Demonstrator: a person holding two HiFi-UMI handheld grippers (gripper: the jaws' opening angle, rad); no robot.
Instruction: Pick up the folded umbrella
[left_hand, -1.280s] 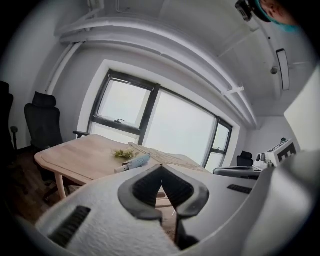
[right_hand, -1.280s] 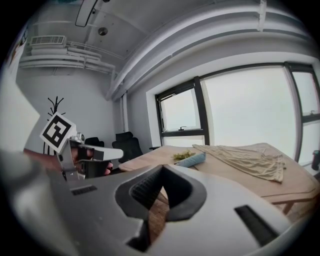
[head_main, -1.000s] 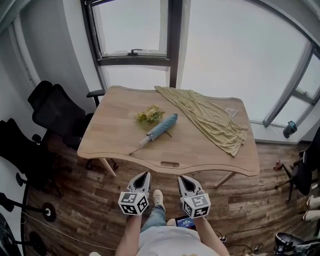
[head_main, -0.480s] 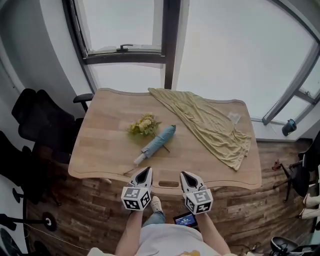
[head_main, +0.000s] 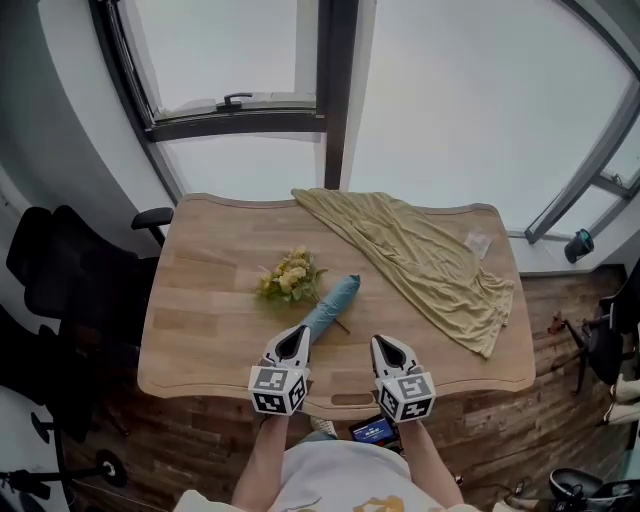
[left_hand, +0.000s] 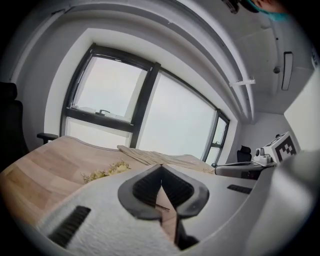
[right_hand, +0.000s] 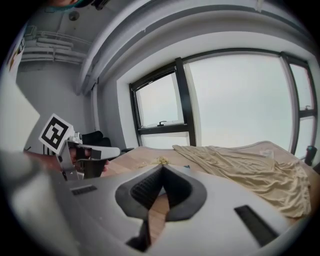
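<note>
The folded blue umbrella (head_main: 334, 300) lies slantwise on the wooden table (head_main: 200, 320), its near end hidden behind my left gripper (head_main: 296, 333). That gripper is shut and empty, hovering over the umbrella's handle end. My right gripper (head_main: 381, 343) is also shut and empty, just right of the umbrella over the table's front part. In the left gripper view the shut jaws (left_hand: 161, 166) point across the table. In the right gripper view a sliver of blue umbrella (right_hand: 186, 166) peeks over the shut jaws (right_hand: 162, 167).
A bunch of yellow flowers (head_main: 291, 275) lies just left of the umbrella's far end. An olive cloth (head_main: 420, 250) drapes across the table's right half. Black office chairs (head_main: 60, 290) stand left of the table. Large windows (head_main: 460, 110) rise behind it.
The person has walked up to the table. Both grippers moved forward from over the floor to over the table's front edge, the left one reaching the umbrella's near end. Both stayed shut.
</note>
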